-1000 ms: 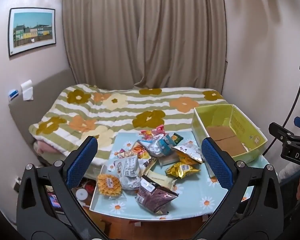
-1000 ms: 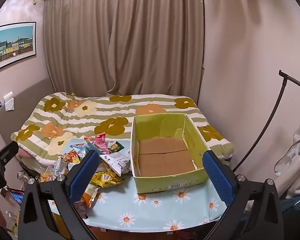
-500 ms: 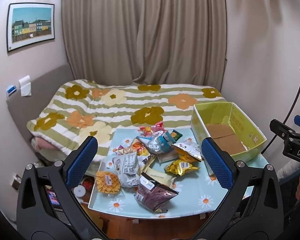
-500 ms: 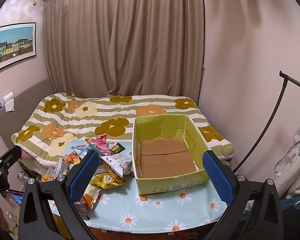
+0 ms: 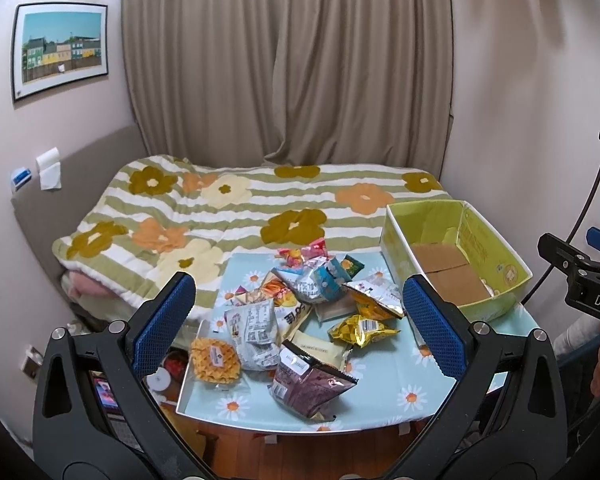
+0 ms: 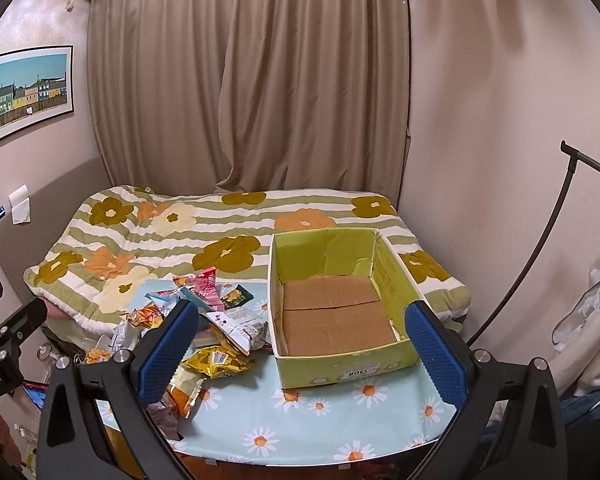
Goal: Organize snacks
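A heap of snack bags lies on the daisy-print table [image 5: 384,392]: a dark purple bag [image 5: 308,384] in front, a gold bag [image 5: 362,330], a waffle pack [image 5: 214,364] and a white-grey bag [image 5: 254,326]. An empty yellow-green cardboard box [image 5: 496,252] stands at the table's right end. My left gripper [image 5: 300,328] hangs open above the heap, holding nothing. In the right wrist view the box [image 6: 340,372] sits centre, the gold bag [image 6: 216,362] left of it. My right gripper [image 6: 300,354] is open, raised before the box.
A bed with a flowered green-striped cover [image 5: 236,208] lies right behind the table, curtains [image 5: 288,60] beyond it. A black stand pole [image 6: 540,240] curves up at the right. Small items sit on the floor [image 5: 160,376] left of the table.
Both grippers have drifted slightly, so the table and snacks sit a little lower and closer in the left view. Both stay open. No snack has moved.
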A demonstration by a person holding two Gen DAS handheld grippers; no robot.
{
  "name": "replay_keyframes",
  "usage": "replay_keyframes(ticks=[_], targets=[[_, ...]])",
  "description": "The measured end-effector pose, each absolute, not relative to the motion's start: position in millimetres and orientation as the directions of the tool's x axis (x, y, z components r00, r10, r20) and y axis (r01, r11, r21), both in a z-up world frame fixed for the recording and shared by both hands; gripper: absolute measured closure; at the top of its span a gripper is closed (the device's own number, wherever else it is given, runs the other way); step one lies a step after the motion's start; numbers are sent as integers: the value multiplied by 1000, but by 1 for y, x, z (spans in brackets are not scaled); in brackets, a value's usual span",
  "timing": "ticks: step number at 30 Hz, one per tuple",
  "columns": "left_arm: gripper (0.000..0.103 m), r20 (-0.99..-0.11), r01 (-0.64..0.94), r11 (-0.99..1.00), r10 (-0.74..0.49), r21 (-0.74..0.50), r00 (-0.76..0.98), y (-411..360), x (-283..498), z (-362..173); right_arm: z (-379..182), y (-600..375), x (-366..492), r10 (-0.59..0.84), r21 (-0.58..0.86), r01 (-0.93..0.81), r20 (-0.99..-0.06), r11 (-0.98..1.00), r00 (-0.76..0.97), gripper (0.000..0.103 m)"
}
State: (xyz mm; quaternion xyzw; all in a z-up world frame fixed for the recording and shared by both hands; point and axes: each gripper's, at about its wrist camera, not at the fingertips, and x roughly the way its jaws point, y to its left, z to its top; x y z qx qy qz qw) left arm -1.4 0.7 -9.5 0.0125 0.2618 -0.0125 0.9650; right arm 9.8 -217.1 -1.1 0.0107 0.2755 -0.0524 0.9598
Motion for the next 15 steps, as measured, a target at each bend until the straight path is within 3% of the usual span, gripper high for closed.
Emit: replay_keyframes(ticks=[15], targets=[[0,-513,32,999,-20,16,858,-1,-6,-12,-1,-214,7,-84,-2,97,-531,995,843,1]])
